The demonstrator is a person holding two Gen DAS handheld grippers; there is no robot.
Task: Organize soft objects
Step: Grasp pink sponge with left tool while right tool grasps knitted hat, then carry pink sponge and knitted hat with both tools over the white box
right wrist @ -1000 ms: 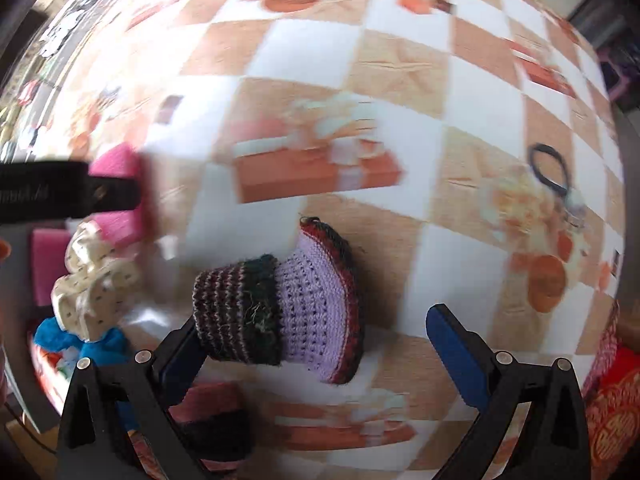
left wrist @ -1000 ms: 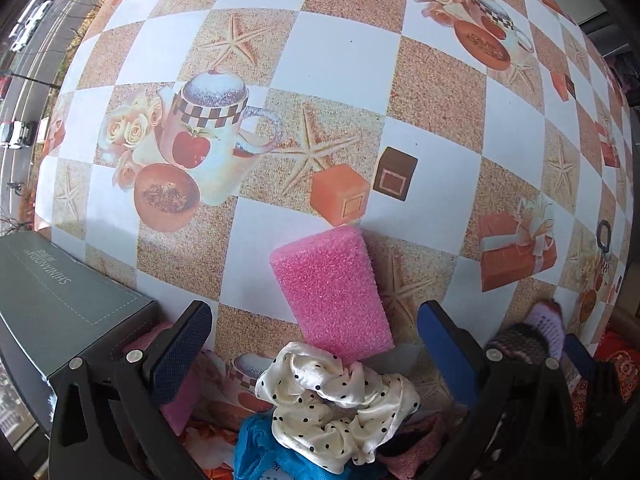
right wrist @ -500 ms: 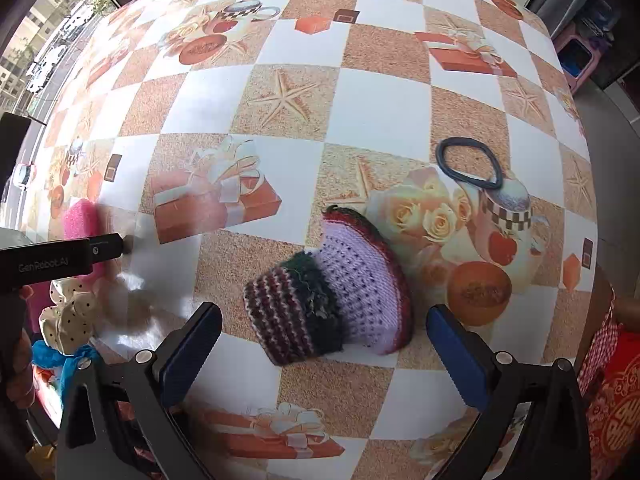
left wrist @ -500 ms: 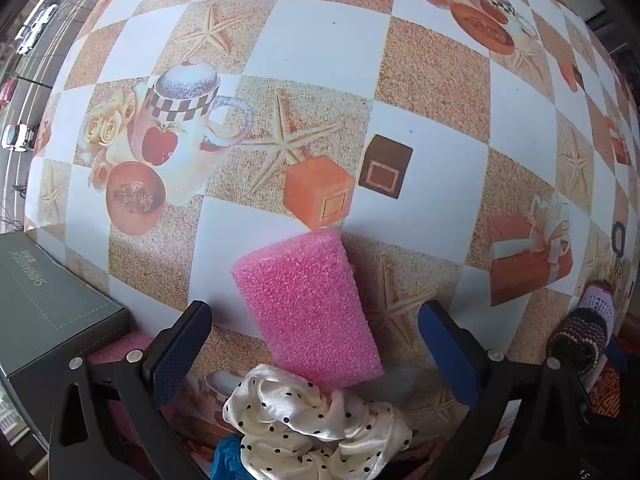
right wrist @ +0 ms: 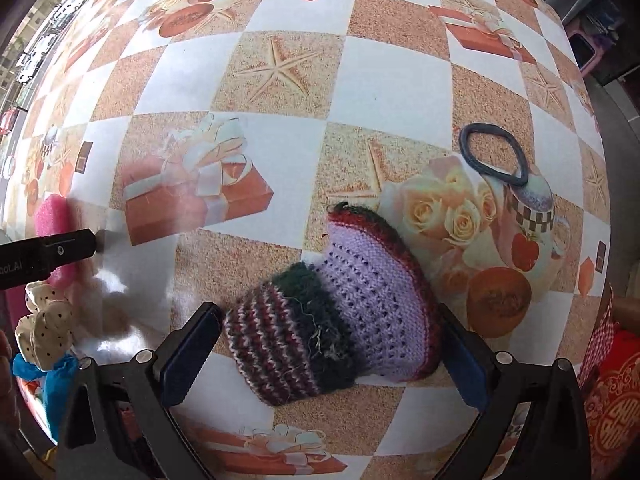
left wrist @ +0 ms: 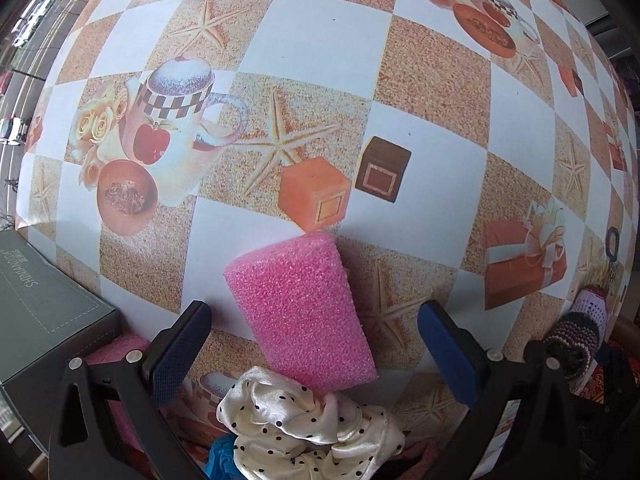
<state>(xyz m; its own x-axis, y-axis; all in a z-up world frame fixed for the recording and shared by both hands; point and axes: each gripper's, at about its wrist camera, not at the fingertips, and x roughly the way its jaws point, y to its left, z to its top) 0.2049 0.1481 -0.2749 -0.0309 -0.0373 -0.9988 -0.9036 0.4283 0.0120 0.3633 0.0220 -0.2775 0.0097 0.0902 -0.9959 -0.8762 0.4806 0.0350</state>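
1. The right claw (right wrist: 324, 356) is held wide open astride the knitted bootie (right wrist: 332, 312), which lies on its side on the tabletop (right wrist: 280, 136); a grasp appears to be prepared.
2. The left claw (left wrist: 312, 360) is likewise spread, empty, with the pink sponge (left wrist: 300, 312) lying between its fingers.
3. A dotted scrunchie (left wrist: 308, 420) is touching the sponge, likely gathered as a pile beside the grey box (left wrist: 44, 312).
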